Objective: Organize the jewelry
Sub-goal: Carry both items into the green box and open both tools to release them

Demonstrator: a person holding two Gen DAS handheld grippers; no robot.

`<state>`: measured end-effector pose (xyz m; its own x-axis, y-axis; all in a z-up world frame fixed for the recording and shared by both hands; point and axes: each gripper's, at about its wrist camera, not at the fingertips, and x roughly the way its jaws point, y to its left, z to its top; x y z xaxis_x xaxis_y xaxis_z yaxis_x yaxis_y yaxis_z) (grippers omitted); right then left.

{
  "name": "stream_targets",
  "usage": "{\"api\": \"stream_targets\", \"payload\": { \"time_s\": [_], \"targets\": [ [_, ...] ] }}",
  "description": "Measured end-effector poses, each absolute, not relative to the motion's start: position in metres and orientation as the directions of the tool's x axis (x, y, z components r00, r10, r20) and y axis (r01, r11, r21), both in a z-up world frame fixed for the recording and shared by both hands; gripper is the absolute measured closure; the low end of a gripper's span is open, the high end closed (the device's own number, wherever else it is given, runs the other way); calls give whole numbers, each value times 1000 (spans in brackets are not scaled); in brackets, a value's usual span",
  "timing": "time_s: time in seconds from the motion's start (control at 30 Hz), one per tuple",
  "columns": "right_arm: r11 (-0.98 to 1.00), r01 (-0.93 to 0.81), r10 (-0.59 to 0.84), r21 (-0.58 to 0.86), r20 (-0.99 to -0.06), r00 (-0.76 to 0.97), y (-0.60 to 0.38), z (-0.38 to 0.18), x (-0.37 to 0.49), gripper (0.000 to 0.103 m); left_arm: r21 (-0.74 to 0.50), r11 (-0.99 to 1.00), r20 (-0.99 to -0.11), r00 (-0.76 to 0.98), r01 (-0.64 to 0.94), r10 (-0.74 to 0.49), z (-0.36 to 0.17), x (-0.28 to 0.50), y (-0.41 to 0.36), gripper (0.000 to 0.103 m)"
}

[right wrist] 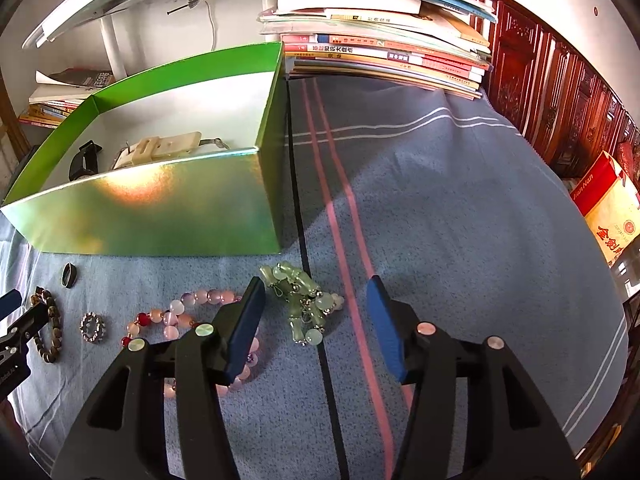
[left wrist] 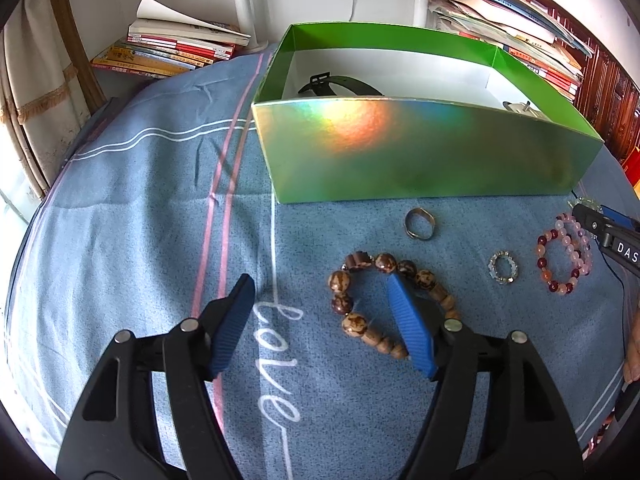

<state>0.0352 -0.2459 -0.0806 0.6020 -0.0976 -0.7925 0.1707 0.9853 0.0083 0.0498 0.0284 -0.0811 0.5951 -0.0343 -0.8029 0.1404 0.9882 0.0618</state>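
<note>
My left gripper (left wrist: 319, 280) hangs open over the blue cloth. Its right finger crosses the loop of a brown wooden bead bracelet (left wrist: 341, 282), and the pads press on nothing. To the right lie a metal ring (left wrist: 419, 224), a small crystal ring (left wrist: 503, 268) and a pink and red bead bracelet (left wrist: 560, 264). My right gripper (right wrist: 316, 281) is open too, with a pale green jade bracelet (right wrist: 304, 300) lying loose between its fingers. The pink bracelet (right wrist: 192, 312) lies partly under its left finger. Behind them stands an open green box (left wrist: 420, 148) holding a black strap (left wrist: 340, 84) and a cream strap (right wrist: 160, 150).
Stacks of books (right wrist: 384, 52) rise behind the box on the right, and another stack (left wrist: 176, 48) on the left. A carved wooden cabinet (right wrist: 540, 88) lines the right side. A red and yellow box (right wrist: 608, 208) stands by the cloth's right edge.
</note>
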Motion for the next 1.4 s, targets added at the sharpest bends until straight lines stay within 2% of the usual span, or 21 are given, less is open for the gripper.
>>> {"api": "stream_targets", "payload": {
  "time_s": [0.03,0.1,0.17,0.23,0.37,0.7,1.07,1.4],
  "targets": [
    [985,170,-96,9,-792,603,-246,-81,35,50,60,988,-803,594,142,-37,-81,50,29,35],
    [986,168,-93,13,-791,605,-246,-81,35,51,41,986,-805,590,163,-64,-80,49,27,44],
    [987,158,-85,16,-788,610,-245,-80,34,62,36,981,-803,591,188,-84,-79,47,23,61],
    [990,141,-74,17,-787,612,-242,-80,33,77,49,975,-797,596,216,-92,-79,43,16,72],
    [993,120,-62,15,-790,610,-237,-80,32,80,57,968,-799,592,246,-104,-79,40,9,91],
    [995,90,-26,44,-754,656,-229,-53,17,83,57,970,-787,608,237,-102,-63,35,13,92],
    [993,-3,83,120,-664,743,-220,7,3,83,25,972,-710,689,232,-146,-3,34,23,92],
    [990,-61,124,128,-576,808,-205,62,37,83,47,971,-604,781,234,-159,72,68,19,92]
  ]
}}
